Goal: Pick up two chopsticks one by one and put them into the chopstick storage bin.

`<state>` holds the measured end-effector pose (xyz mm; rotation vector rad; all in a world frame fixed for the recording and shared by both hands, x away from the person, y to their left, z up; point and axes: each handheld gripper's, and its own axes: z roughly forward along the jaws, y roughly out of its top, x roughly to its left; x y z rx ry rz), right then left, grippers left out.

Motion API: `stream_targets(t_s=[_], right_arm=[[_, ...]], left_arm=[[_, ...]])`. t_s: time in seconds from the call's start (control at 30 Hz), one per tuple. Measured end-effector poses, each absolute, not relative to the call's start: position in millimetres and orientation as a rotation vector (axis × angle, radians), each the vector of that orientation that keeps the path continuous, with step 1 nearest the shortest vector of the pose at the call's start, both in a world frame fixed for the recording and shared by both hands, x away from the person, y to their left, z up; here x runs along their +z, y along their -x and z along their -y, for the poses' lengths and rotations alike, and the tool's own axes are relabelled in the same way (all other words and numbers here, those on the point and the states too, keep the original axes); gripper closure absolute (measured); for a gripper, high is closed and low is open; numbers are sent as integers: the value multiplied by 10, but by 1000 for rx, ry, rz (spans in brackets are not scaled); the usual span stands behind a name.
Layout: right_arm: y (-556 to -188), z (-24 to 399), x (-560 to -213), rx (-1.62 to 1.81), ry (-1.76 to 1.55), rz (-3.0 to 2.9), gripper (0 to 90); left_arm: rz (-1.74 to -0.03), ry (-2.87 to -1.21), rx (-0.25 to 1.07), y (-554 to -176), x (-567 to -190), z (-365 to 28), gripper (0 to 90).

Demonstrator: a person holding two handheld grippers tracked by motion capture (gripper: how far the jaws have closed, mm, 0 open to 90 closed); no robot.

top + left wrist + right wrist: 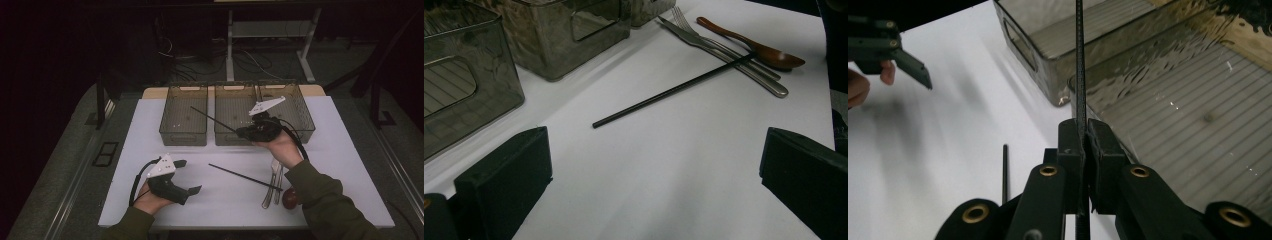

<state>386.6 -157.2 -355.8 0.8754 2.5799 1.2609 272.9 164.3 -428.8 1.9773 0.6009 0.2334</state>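
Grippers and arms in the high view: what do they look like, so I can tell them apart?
Both look alike: the left gripper and right gripper are black, each with a white three-cornered plate on top and a black cable trailing back. Their jaws are black blocks; brass-coloured rivets show on the right one's arms. Both sleeves are dark olive green.

A thin black chopstick hangs above the 3 smoky clear bins, slanting from the middle one up toward the left one. Its twin lies flat on the white counter, one end across a fork.
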Motion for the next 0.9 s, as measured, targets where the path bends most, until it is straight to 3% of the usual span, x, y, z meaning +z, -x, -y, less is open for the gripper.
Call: stream_targets(t_s=[0.9], right_arm=[[-4416, 862, -3517, 1157, -982, -2576, 844]], left_arm=[[-588, -1980, 233, -2730, -4284, -1650, 0]])
